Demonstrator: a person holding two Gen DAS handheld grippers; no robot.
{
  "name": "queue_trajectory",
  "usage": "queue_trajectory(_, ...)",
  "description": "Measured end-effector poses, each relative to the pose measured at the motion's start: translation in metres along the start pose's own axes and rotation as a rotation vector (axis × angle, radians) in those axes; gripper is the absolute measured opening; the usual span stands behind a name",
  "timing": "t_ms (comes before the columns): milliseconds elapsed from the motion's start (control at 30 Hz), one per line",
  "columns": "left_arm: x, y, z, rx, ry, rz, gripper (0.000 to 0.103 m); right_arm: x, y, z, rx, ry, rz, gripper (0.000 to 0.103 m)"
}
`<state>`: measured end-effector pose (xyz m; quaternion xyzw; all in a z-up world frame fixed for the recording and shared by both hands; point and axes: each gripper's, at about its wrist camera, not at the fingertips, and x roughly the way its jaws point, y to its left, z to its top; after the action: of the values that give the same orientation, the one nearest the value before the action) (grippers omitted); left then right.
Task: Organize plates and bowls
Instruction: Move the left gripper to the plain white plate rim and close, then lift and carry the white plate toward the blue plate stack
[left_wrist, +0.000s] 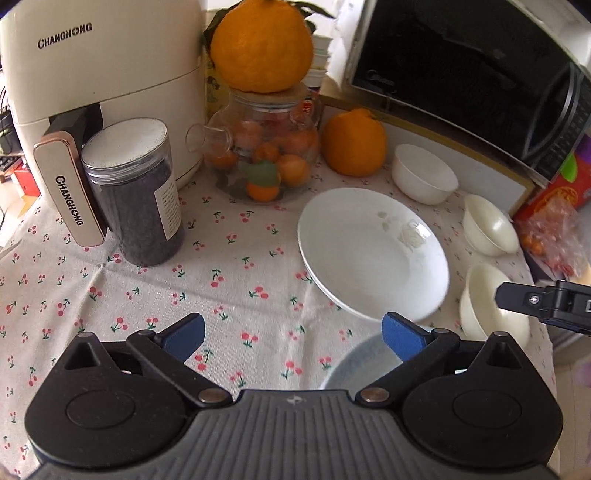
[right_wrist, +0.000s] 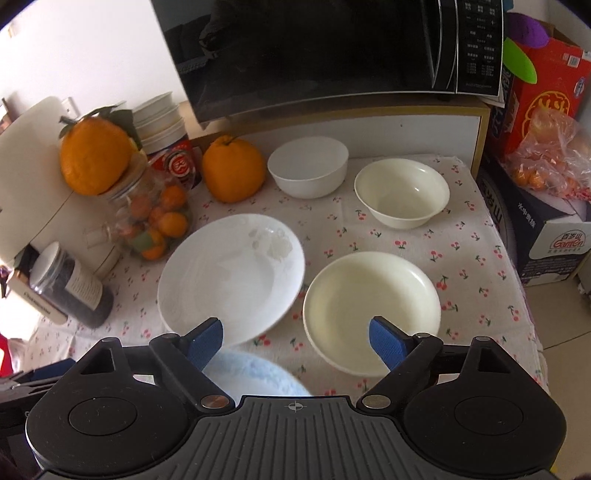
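Both claws wide open, holding nothing.

My left gripper (left_wrist: 293, 338) has its blue pads spread wide above the cherry-print tablecloth (left_wrist: 155, 291), touching nothing. My right gripper (right_wrist: 295, 338) gapes likewise, empty, above the near rims of the white plate (right_wrist: 231, 275) and cream bowl (right_wrist: 371, 306), which sit side by side.

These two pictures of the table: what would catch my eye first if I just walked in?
Probably the big orange perched on the glass teapot full of small fruit, at the back left. Then the white plate mid-table on the cherry-print cloth, with pale bowls to its right. Blue-tipped tongs gape open in front, holding nothing.
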<state>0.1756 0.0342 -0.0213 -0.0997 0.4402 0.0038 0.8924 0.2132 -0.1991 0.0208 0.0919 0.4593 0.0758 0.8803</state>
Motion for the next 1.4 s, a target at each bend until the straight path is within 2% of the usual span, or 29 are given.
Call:
queue_trajectory(167, 0.017, 0.001, 0.010, -0.066, -0.005, -0.015, 0.102, 0.022, -0.012, 0.016, 0.010, -0.019, 0.043, 0.088)
queue_trajectory(300, 0.033, 0.004, 0.017, -0.144, 0.017, -0.044, 0.099, 0.042, -0.025, 0.029, 0.081, -0.018, 0.140, 0.088)
queue_trajectory(400, 0.046, 0.005, 0.021, -0.205, 0.029, -0.073, 0.090, 0.057, -0.029, 0.038, 0.126, -0.029, 0.201, 0.088)
queue_trajectory(633, 0.064, 0.002, 0.024, -0.240, 0.009, -0.068, 0.064, 0.095, -0.020, 0.044, 0.173, -0.021, 0.211, 0.087)
queue_trajectory(733, 0.072, 0.003, 0.023, -0.261, 0.022, -0.072, 0.054, 0.107, -0.020, 0.043, 0.202, -0.028, 0.209, 0.077)
queue_trajectory(867, 0.076, 0.003, 0.022, -0.268, 0.030, -0.082, 0.044, 0.117, -0.019, 0.041, 0.234, -0.029, 0.201, 0.062)
queue_trajectory(1067, 0.077, 0.003, 0.021, -0.252, 0.032, -0.087, 0.026, 0.129, -0.012, 0.038, 0.204, -0.018, 0.111, 0.036)
queue_trajectory(1133, 0.078, 0.004, 0.022, -0.248, 0.035, -0.078, 0.019, 0.130, -0.009, 0.036, 0.184, -0.029, 0.086, 0.032)
queue_trajectory(1300, 0.079, 0.003, 0.021, -0.234, 0.038, -0.076, 0.012, 0.128, -0.008, 0.033, 0.143, -0.047, 0.044, 0.021)
queue_trajectory(1400, 0.079, 0.000, 0.022, -0.218, 0.035, -0.069, 0.012, 0.129, -0.010, 0.034, 0.146, -0.046, 0.041, 0.015)
